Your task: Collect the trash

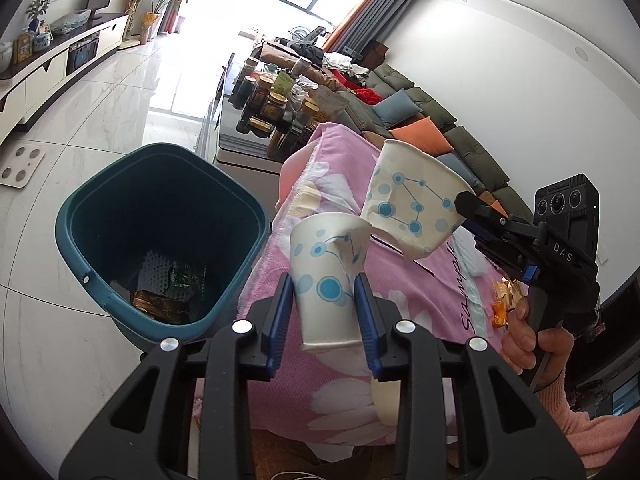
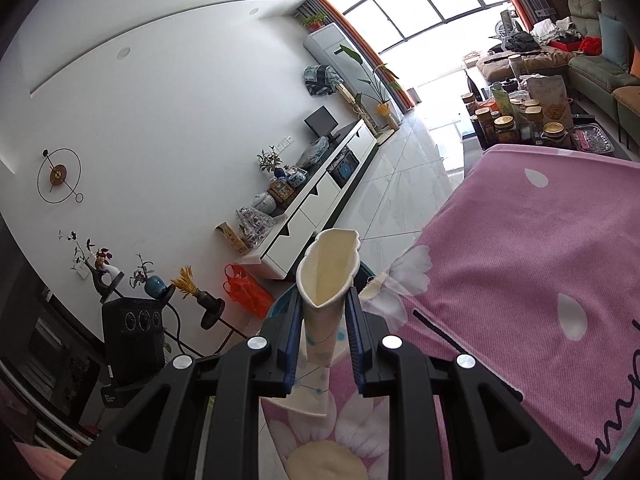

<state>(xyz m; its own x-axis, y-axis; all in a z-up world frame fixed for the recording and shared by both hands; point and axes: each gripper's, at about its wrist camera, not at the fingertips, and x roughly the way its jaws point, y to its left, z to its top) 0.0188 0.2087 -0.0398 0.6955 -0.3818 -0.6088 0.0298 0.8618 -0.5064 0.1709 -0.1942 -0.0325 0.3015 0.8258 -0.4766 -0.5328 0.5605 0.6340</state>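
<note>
Holding one crumpled paper cup [image 1: 330,280] in the left gripper [image 1: 323,312] and another [image 2: 326,304] in the right gripper [image 2: 323,336], lower centre of frame, we clamp their light, easily crushed walls mid-body, bin [image 1: 160,236] at left.

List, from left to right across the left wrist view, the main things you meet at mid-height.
Teal bin → dented paper cup in the left tongs → flattened paper cup → right tongs → hand on the handle.
</note>
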